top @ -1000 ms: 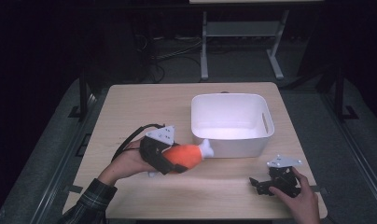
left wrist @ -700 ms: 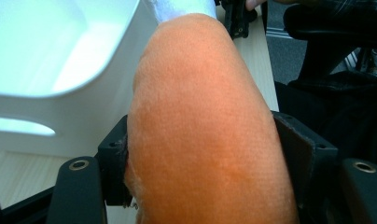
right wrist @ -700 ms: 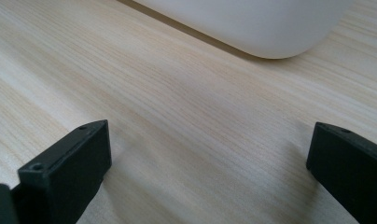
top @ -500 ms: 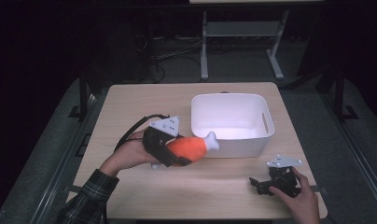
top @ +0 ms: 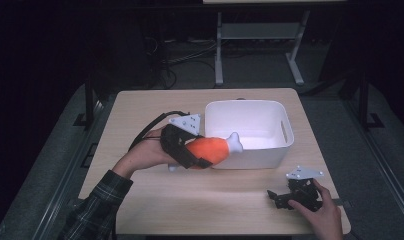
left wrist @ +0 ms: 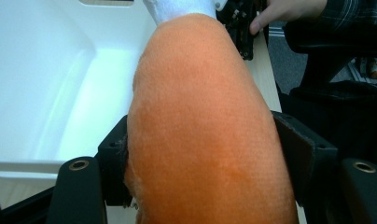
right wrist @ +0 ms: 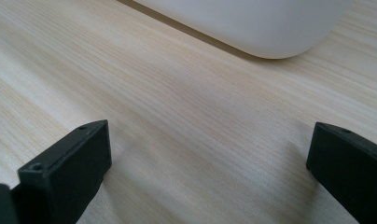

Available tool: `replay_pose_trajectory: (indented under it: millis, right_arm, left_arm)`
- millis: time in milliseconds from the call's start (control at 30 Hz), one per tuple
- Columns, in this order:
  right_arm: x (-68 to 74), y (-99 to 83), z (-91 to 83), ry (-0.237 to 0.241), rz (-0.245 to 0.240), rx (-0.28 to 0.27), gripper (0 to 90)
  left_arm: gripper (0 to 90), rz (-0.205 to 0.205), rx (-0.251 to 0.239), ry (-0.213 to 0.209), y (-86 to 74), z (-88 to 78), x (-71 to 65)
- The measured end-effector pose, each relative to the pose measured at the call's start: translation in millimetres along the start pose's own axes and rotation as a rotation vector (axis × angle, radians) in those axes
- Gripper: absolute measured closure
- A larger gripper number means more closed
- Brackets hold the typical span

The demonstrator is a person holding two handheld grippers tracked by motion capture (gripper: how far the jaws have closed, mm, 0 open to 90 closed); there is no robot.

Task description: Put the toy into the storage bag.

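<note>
Above the white tub's (top: 250, 155) rim, left claw (top: 202, 152) pinching an unlabelled orange drumstick toy (top: 215, 148).

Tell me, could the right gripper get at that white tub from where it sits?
Probably yes: the right gripper rests open on the table, and bare wood lies between it and the white tub.

One plush drumstick (top: 212, 149), one white bin (top: 250, 132), one wooden table (top: 140, 115), and two grippers, left (top: 190, 150) and right (top: 290, 196)

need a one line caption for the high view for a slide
Left tool holds an orange plush drumstick at the near rim of a white bin; right tool rests open on the wooden table.
</note>
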State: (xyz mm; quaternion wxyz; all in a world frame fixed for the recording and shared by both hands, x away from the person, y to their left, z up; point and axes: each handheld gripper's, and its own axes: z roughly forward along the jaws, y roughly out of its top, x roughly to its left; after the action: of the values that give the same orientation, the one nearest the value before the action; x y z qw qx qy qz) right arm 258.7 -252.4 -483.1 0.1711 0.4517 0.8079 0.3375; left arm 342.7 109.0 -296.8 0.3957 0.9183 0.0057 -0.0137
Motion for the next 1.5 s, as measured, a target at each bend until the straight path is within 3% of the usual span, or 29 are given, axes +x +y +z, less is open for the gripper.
replay_pose_trajectory:
  millis: [333, 833, 1200, 1500]
  right_arm:
    - [0.1, 0.0, 0.0, 0.0, 0.001, 0.0, 0.0]
    - [0.2, 0.0, 0.1, -0.001, 0.003, -0.001, 0.0]
    - [0.2, 0.1, 0.1, 0.002, 0.003, -0.001, 0.0]
    - [0.2, 0.1, 0.1, 0.0, 0.002, 0.0, 0.0]
  left_arm:
    - [30.9, 0.024, 0.01, 0.008, 20.3, 0.2, 11.5]
    - [30.9, 0.065, 0.034, -0.007, 55.2, 13.3, 37.1]
    - [31.0, 0.086, 0.044, -0.02, 68.9, 26.6, 54.2]
    - [30.9, 0.103, 0.062, -0.045, 74.8, 48.2, 66.6]
